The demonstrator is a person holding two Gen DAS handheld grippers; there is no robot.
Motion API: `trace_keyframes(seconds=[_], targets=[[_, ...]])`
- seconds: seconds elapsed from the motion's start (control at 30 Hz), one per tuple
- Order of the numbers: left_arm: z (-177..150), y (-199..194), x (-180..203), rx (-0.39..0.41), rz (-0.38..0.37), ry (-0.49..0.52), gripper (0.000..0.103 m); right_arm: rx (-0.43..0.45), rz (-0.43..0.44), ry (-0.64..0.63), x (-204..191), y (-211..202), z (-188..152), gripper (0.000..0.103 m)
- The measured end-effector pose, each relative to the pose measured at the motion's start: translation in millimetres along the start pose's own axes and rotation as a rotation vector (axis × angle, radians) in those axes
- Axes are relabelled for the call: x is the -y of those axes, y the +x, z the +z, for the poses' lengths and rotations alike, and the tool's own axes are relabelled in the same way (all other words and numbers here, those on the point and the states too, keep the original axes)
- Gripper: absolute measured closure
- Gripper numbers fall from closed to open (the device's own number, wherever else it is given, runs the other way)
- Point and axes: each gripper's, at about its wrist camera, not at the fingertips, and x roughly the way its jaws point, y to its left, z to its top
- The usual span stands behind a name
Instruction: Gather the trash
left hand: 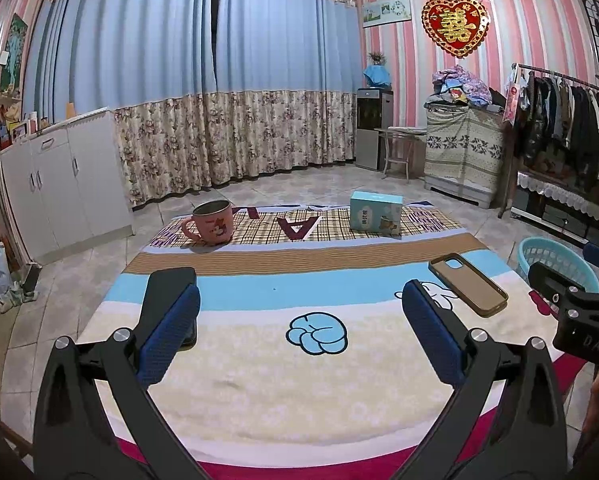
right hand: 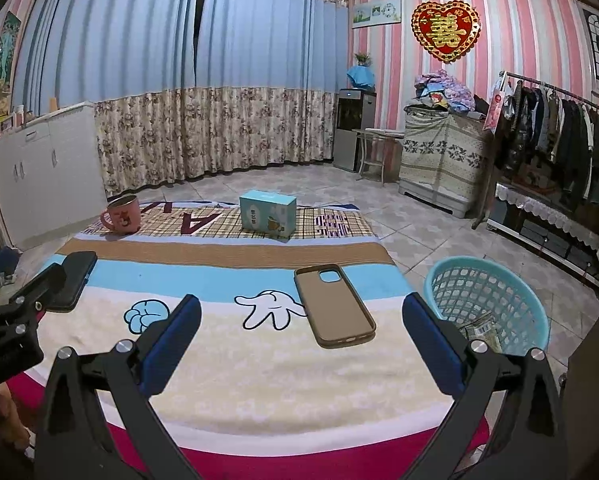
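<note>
- The left gripper [left hand: 299, 320] hangs over the blanket [left hand: 259, 380] with its jaws spread wide and nothing between them.
- A black phone [right hand: 73, 280] lies just beyond its left finger.
- Far ahead stand a pink cup [left hand: 209, 222] and, to the right, a blue box [left hand: 375, 214].
- The right gripper [right hand: 299, 320] is likewise wide open and empty.
- A brown phone case [right hand: 333, 306] lies just ahead, between its fingers.
- The blue basket [right hand: 531, 308] sits on the floor just beyond its right finger, with a wrapper [right hand: 481, 330] inside.
</note>
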Motion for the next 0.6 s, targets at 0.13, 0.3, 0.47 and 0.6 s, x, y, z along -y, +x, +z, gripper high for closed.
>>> trace_keyframes(seconds=[0.13,0.3,0.47,0.6], targets=[[0.3,-0.4,0.7,0.002,0.002,0.000,0.005,0.010,-0.007,0.006,3.4,-1.8,1.6,0.005],[2.9,-2.8,3.3,0.014,0.005,0.003,0.005,0.004,-0.019,0.024,11.5,-0.2,3.5,0.005],[4.5,-3.8,7.9,0.014,-0.001,0.004,0.005,0.003,-0.040,0.041,18.2,1.0,4.9,0.005],[5.1,-4.9,10.3,0.016,-0.004,0.004,0.005,0.005,-0.043,0.046,21.2,1.1,5.3,0.005]])
